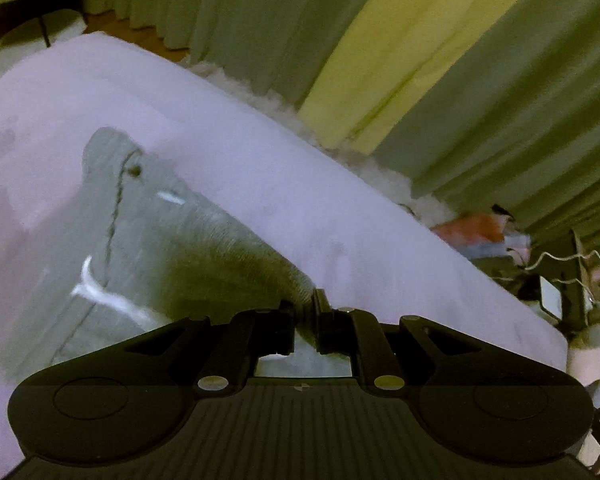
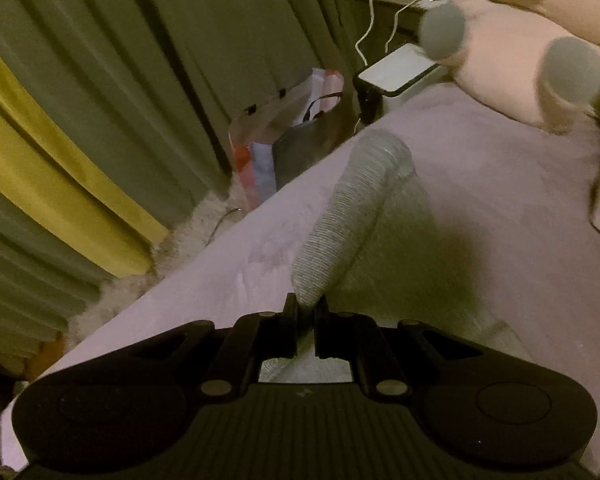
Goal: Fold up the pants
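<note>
Both cameras ride just behind their gripper fingers and look forward and steeply down onto the lavender bed point(image 1: 300, 200). The left wrist view sits close over the bed, facing across it toward the green curtain point(image 1: 499, 80) beyond the bed's far edge. The right wrist view, also close above the bed point(image 2: 479, 200), faces the same curtain point(image 2: 180, 60). The 2 views share the bed, the curtain and the grey pants point(image 1: 148, 248) point(image 2: 355, 208)

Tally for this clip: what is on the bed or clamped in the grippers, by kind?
Grey pants: 1, pinched by the left gripper and the right gripper
Pink plush toy: 1
Grippers: 2
Total: 4, over the lilac bed cover
</note>
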Demonstrator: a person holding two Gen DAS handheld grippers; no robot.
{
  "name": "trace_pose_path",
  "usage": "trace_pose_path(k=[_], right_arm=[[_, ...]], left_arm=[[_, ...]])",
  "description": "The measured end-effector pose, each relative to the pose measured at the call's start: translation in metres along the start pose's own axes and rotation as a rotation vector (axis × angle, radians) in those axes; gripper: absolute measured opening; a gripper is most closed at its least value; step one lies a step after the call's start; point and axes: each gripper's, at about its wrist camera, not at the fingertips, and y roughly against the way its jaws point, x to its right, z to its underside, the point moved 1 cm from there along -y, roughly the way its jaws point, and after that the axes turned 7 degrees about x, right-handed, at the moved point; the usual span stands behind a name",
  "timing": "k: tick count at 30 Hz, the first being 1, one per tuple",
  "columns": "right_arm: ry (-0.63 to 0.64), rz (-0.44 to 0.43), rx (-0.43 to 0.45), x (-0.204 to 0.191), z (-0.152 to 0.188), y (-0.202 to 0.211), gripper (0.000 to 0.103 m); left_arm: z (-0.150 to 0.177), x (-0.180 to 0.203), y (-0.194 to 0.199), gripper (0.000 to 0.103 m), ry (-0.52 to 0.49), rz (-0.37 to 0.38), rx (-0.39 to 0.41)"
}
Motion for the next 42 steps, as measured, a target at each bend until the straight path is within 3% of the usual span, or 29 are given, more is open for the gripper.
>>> trace_pose_path(k=[5,7,13,17,22,27,30,32,34,36,38,42], right_arm=[[-0.044,-0.035,0.001,0.052,0.047,0.062,0.006],[-0.053,-0.043,-0.007,0.071,0.068,0.076,0.006],[-0.148,-0.041,-0.09,0.138,0.134,0.081,0.006],[-0.171,-0.011,-0.131,0.169,0.167,0.071,0.006],[-0.158,0.032,-0.132,0.192,0.186,0.075,0.004],[-0.127,0.116,-0.163,0.217,0.201,0.057,0.003],[-0.149,0.103,-0.186,0.226,0.209,0.049,0.004],[-0.178,0.115,-0.168,0.235,0.207,0.051,0.013],[-0.174,0.156,-0.126,0.239,0.2,0.062,0.044],[-0.143,0.187,-0.078,0.24,0.191,0.071,0.065],[-0.127,0.191,-0.031,0.238,0.181,0.078,0.078],[-0.146,0.177,-0.014,0.235,0.167,0.07,0.079]], left_arm=[[0.062,-0.026,0.046,0.011,-0.03,-0.015,0.02],[0.085,-0.041,0.052,0.011,-0.012,-0.024,-0.007],[0.146,-0.082,0.047,0.011,0.051,-0.056,-0.08],[0.168,-0.091,0.05,0.011,0.077,-0.065,-0.08],[0.172,-0.094,0.045,0.012,0.087,-0.081,-0.085],[0.186,-0.108,0.015,0.013,0.085,-0.149,-0.14],[0.193,-0.116,0.002,0.016,0.076,-0.206,-0.172],[0.196,-0.122,-0.003,0.016,0.057,-0.281,-0.185],[0.195,-0.128,-0.002,0.02,0.025,-0.351,-0.166],[0.192,-0.127,0.003,0.028,0.001,-0.373,-0.133],[0.188,-0.124,0.009,0.032,-0.008,-0.367,-0.111],[0.182,-0.111,0.023,0.042,-0.029,-0.335,-0.057]])
